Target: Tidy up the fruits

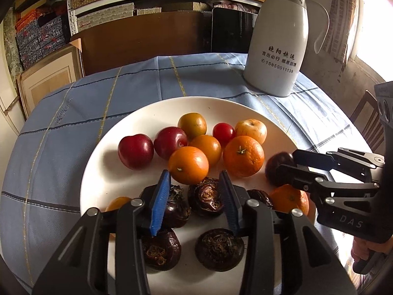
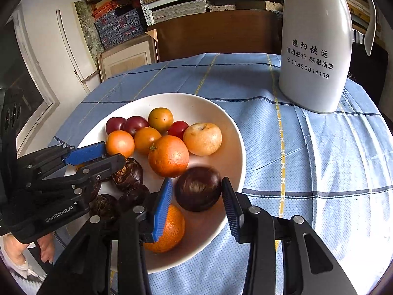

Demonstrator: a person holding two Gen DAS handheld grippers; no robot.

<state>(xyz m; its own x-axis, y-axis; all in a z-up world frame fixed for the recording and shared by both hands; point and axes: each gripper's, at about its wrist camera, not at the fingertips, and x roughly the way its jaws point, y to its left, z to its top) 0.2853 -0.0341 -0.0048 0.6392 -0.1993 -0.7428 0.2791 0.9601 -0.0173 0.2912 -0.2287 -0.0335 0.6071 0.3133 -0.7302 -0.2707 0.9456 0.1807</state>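
Observation:
A white plate holds several fruits: red plums, oranges, a cherry tomato, a pale apple-like fruit and dark water chestnuts. My left gripper is open above the chestnuts at the plate's near side. My right gripper is open, its fingers either side of a dark round fruit, slightly blurred, on the plate near its right rim. An orange lies under the left finger. The right gripper also shows in the left wrist view.
A white thermos jug with black print stands on the blue checked tablecloth behind and right of the plate. Shelves of boxes and a brown board line the back. A wooden chair is at the right.

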